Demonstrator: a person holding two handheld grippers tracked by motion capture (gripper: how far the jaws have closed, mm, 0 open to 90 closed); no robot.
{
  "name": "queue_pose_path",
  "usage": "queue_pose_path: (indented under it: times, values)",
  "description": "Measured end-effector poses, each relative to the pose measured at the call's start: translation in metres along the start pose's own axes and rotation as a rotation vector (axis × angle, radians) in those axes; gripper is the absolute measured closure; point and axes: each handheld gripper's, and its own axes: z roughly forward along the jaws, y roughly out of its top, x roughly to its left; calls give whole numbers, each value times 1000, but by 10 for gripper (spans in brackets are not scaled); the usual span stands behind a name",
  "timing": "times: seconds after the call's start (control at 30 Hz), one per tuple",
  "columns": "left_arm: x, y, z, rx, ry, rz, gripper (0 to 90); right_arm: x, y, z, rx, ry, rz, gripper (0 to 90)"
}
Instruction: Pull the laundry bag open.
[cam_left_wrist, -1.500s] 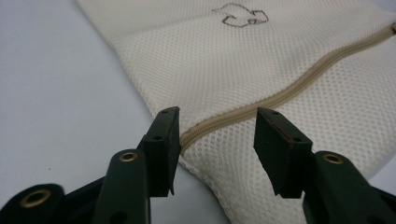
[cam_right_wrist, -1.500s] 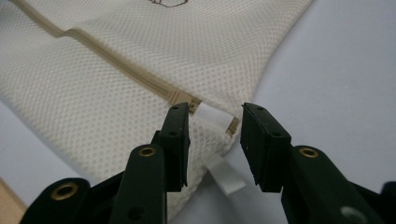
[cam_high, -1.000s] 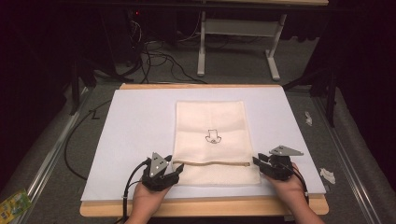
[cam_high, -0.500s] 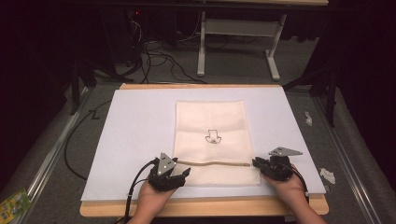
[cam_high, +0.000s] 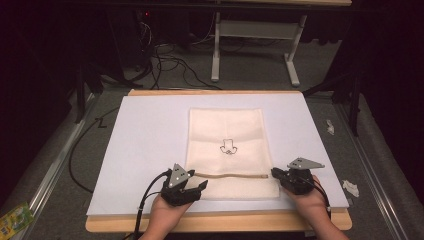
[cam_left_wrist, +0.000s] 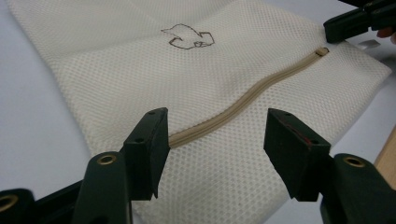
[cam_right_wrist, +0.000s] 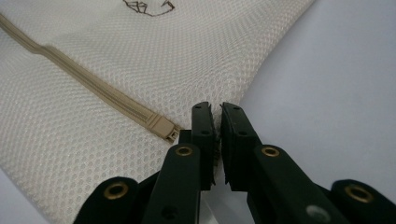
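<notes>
Bag (cam_high: 227, 131) flat, mid-mat | L gripper (cam_left_wrist: 212, 140) spread over zip end (cam_left_wrist: 187, 137) | R gripper (cam_right_wrist: 218, 116) pinching bag's R edge

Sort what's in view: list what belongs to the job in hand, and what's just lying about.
In the job:
mesh bag
zip
left gripper, open
right gripper, nearly shut by the zip's end

Lying about:
white scraps on the floor
green packet
cables

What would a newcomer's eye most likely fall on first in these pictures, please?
Probably the cream mesh laundry bag lying flat in the middle of the white table cover, with a small dark emblem at its centre. Next, the tan zipper across its near end, with the left hand-held gripper open at one end and the right hand-held gripper shut at the other.
</notes>
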Motion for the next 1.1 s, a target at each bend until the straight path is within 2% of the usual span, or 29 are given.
queue_pose_path:
  times: [0.1, 0.17, 0.3, 0.33, 0.4, 0.43, 0.47, 0.53, 0.6, 0.7, 0.77, 0.83, 0.9, 1.0, 1.1]
  values:
    - [-6, 3, 5, 0, -33, -1, 437, 1, 2, -4, -27, 8, 10, 858]
    - [-14, 7, 11, 9, -57, 17, 421, 1, 3, -5, -39, 18, 9, 857]
    - [-30, 17, 30, 27, -122, 31, 425, 1, 4, -8, -47, 23, 1, 858]
    - [-30, 17, 30, 27, -122, 31, 432, 1, 4, -8, -47, 23, 1, 858]
    - [-41, 23, 45, 31, -134, 24, 431, 1, 6, -10, -62, 24, -10, 859]
    - [-46, 25, 51, 22, -152, 5, 425, 1, 6, -10, -62, 23, -13, 859]
    - [-46, 25, 51, 22, -152, 5, 426, 1, 6, -10, -62, 23, -13, 859]
    - [-59, 33, 68, 25, -169, 14, 429, 1, 7, -10, -67, 17, -18, 859]
    - [-65, 39, 78, 27, -183, 4, 445, 1, 8, -10, -73, 22, -16, 859]
    - [-75, 48, 96, 41, -179, 4, 443, 2, 9, -12, -85, 24, -18, 859]
    - [-81, 54, 108, 59, -197, -3, 458, 3, 9, -13, -87, 21, -22, 859]
    - [-85, 57, 114, 71, -193, 0, 467, 3, 9, -14, -89, 19, -31, 859]
    - [-91, 63, 127, 83, -182, 3, 514, 4, 10, -16, -104, 21, -33, 859]
    - [-94, 67, 133, 75, -181, -2, 552, 3, 11, -17, -112, 21, -35, 860]
    - [-98, 68, 137, 70, -174, 25, 583, 2, 11, -18, -121, 28, -22, 859]
